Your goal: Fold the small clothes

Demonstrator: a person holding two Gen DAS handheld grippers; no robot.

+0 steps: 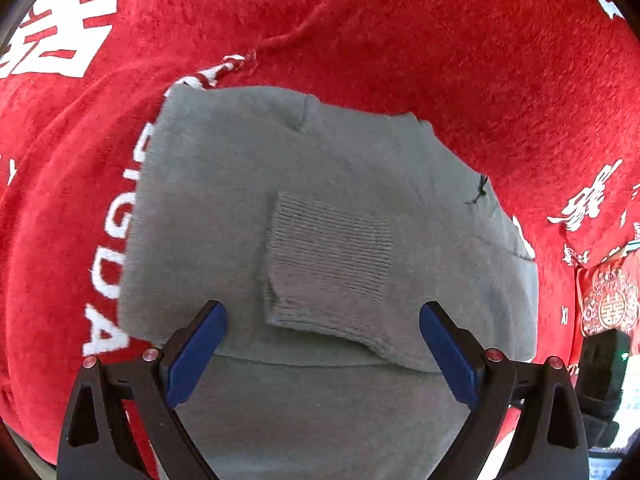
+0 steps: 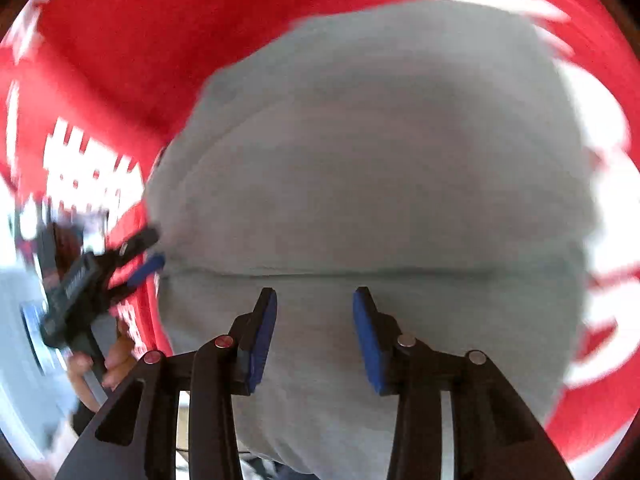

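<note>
Red fuzzy cloth [image 1: 480,60] covers the counter under the gray top [image 1: 224,208]. Both sets of jaws are apart and hold nothing. Pinch the near edge with the left gripper [image 1: 323,312] and right gripper [image 2: 315,300], then lift evenly so the cuff [image 1: 328,264] stays tucked.

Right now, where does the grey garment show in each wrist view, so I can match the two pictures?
Left wrist: the grey garment fills the centre and bottom, its ribbed cuff folded onto it, between the open fingers.
Right wrist: the garment, motion-blurred, fills the centre and right; a crease runs just ahead of the fingers.
Shared landmark: the red blanket with white lettering beneath it.
</note>
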